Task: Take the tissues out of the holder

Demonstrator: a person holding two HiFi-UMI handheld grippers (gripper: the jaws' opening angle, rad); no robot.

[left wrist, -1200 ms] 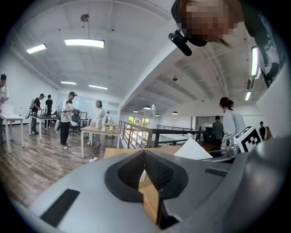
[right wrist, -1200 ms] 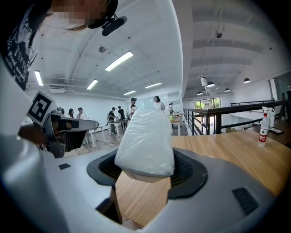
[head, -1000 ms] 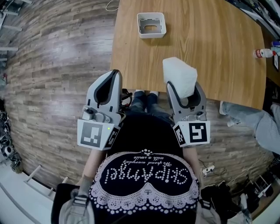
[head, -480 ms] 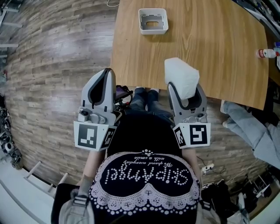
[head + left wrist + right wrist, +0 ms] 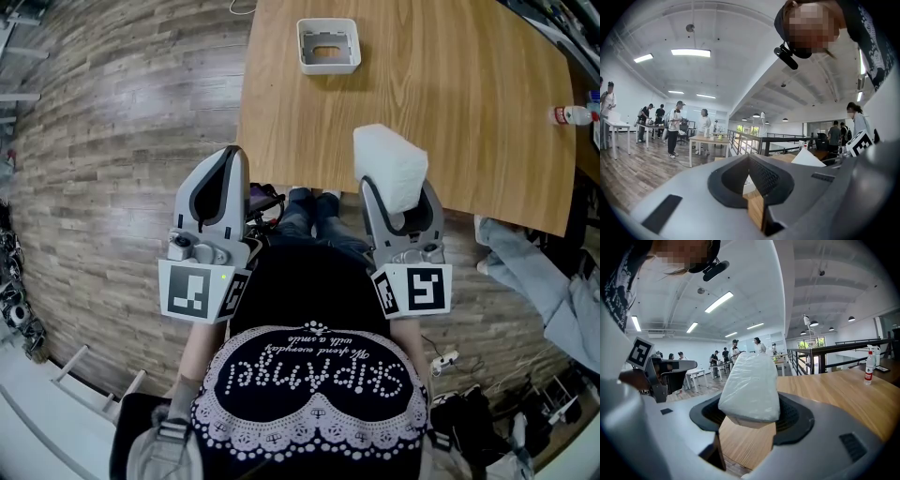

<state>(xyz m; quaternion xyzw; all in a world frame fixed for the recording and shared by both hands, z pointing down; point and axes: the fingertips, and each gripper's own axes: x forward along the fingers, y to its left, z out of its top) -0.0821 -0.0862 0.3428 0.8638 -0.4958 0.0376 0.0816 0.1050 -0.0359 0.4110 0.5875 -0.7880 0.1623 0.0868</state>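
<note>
The right gripper's (image 5: 751,417) jaws are clamped on the white tissue pack (image 5: 388,167), held above the table's (image 5: 469,112) near edge, well apart from the white holder (image 5: 328,64) farther across, while the left gripper's (image 5: 233,156) jaws look closed together and empty, beside the table.

White tissues (image 5: 387,167), pale grey holder (image 5: 328,66), tan wood-grain table (image 5: 459,103), grey-brown plank floor (image 5: 122,122).

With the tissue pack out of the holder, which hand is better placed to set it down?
Right, probably. The right claw grips the tissue pack above the near edge of the table; the left claw is shut, empty, off by the corner.
</note>
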